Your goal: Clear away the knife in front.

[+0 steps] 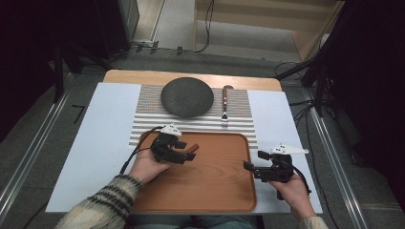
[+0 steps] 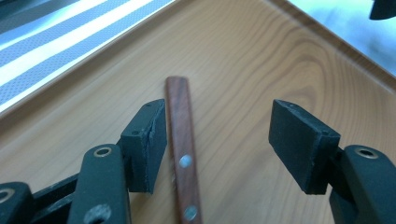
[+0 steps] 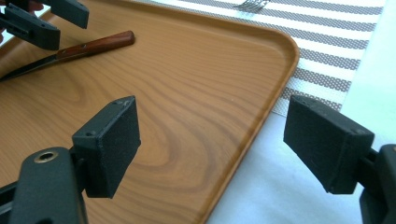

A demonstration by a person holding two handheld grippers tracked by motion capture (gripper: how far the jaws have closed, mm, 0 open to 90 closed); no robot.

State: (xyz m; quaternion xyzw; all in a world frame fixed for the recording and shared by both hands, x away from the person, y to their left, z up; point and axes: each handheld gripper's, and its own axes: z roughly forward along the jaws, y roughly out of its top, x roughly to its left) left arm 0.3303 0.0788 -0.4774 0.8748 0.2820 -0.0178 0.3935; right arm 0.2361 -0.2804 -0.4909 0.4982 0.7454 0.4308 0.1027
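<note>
A knife with a reddish wooden handle (image 2: pixel 182 140) lies flat on the wooden tray (image 1: pixel 210 191), near its far left part. My left gripper (image 2: pixel 224 140) is open around that handle: the handle sits close by one pad (image 2: pixel 147 140), while the other pad stands well clear of it. In the high view the left gripper (image 1: pixel 185 150) points right over the knife (image 1: pixel 192 148). My right gripper (image 1: pixel 255 160) is open with nothing between its jaws, hovering over the tray's right rim (image 3: pixel 261 102). The right gripper view also shows the knife (image 3: pixel 88 46), dark blade included.
A dark round plate (image 1: pixel 186 97) rests on a striped placemat (image 1: pixel 143 119) beyond the tray. A fork (image 1: pixel 224 102) with a wooden handle lies to its right. White sheeting (image 1: pixel 95 143) covers the table around them.
</note>
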